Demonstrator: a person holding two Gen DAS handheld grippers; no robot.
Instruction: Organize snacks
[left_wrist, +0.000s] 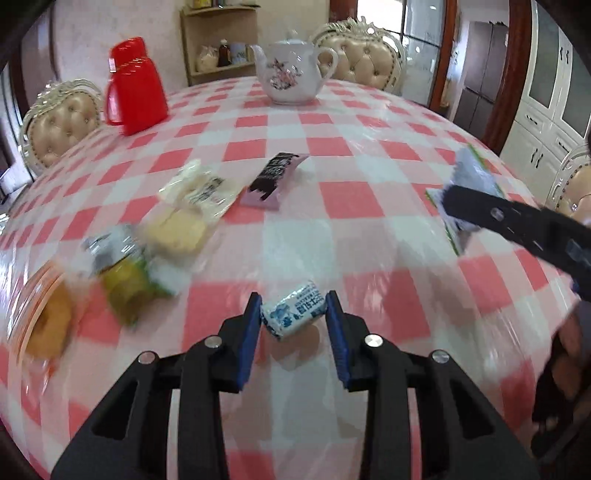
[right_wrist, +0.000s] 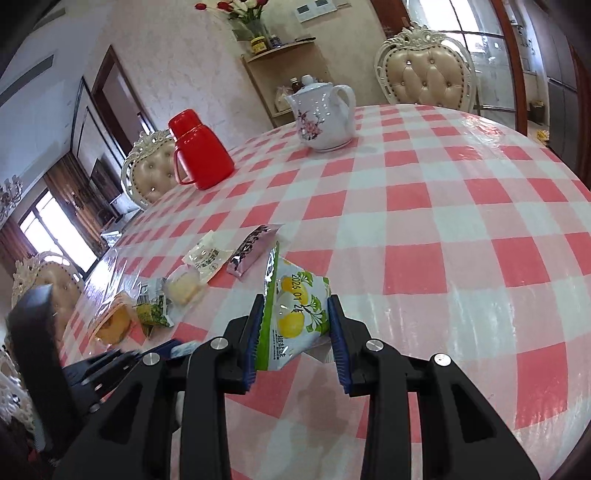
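Note:
My left gripper (left_wrist: 293, 300) is shut on a small white-and-blue wrapped candy (left_wrist: 295, 312), which it holds just above the pink checked tablecloth (left_wrist: 354, 236). My right gripper (right_wrist: 295, 300) is shut on a green-and-white packet with lemons printed on it (right_wrist: 295, 321), standing upright between the blue pads. In the left wrist view that right gripper (left_wrist: 458, 210) comes in from the right edge with the same packet (left_wrist: 471, 173). Several more snacks lie in a loose row at the left: a purple-and-black packet (left_wrist: 275, 181), a white packet (left_wrist: 205, 188), a round yellow cake (left_wrist: 175, 230), a green-yellow packet (left_wrist: 125, 273) and an orange one (left_wrist: 44, 317).
A red jug (left_wrist: 135, 88) and a white flowered teapot (left_wrist: 291, 72) stand at the far side of the round table. Padded chairs (left_wrist: 364, 59) ring it. A wooden corner shelf (left_wrist: 221, 37) is against the back wall.

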